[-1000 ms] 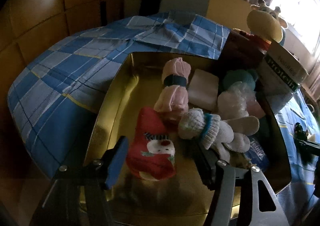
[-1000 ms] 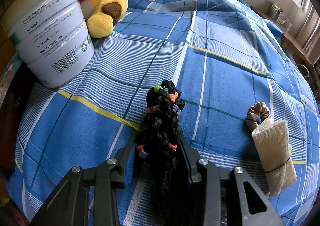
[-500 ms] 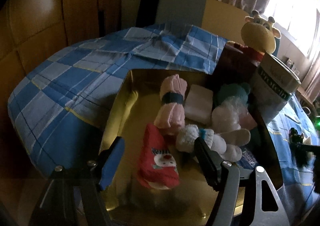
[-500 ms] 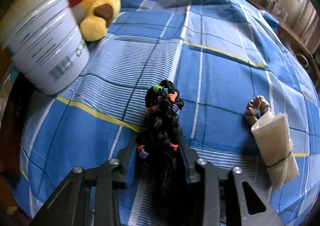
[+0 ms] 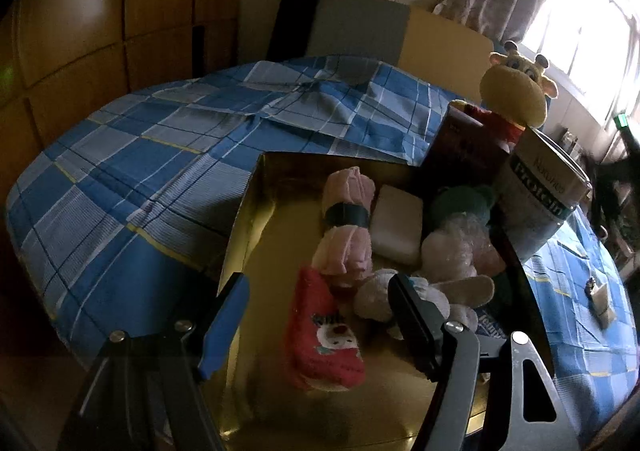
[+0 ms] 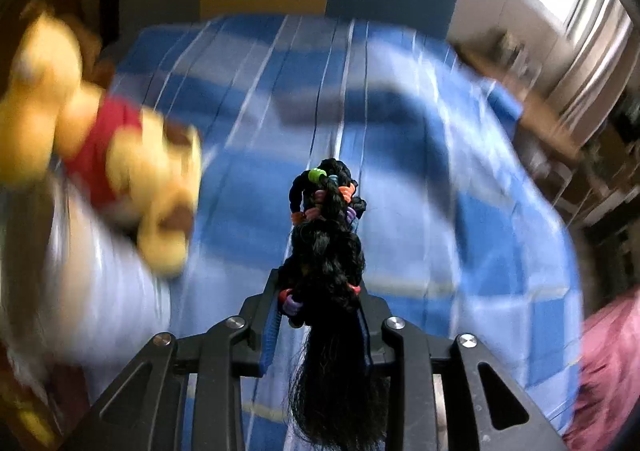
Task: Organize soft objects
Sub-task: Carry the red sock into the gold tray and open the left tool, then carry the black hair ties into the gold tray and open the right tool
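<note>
Right gripper (image 6: 318, 315) is closed narrow on a black braided hairpiece threaded with small coloured elastic bands (image 6: 326, 235); the braid stands up ahead of the fingers while loose strands trail back over the gripper body. It appears lifted clear of the blue plaid bedspread (image 6: 400, 139), though heavy blur makes the height uncertain. Left gripper (image 5: 320, 325) is spread wide and holds nothing, poised over the near edge of the gold-lined open box (image 5: 256, 211), which holds a red sock with a snowman face (image 5: 326, 335), a pink rolled cloth with a dark band (image 5: 348, 223), a white knit glove with a blue cuff (image 5: 436, 295) and a pale folded pad (image 5: 398, 227). Risks, as judged: the grip is on slippery hair, so a fast swing could let the braid slide out; trailing strands could snag on the gripper; the carry could clip the white tub (image 5: 544, 203) or the yellow plush bear in a red shirt (image 6: 116, 167) beside the box. Readable writing: "Protein" on the tub; a smaller word above it is not legible.
</note>
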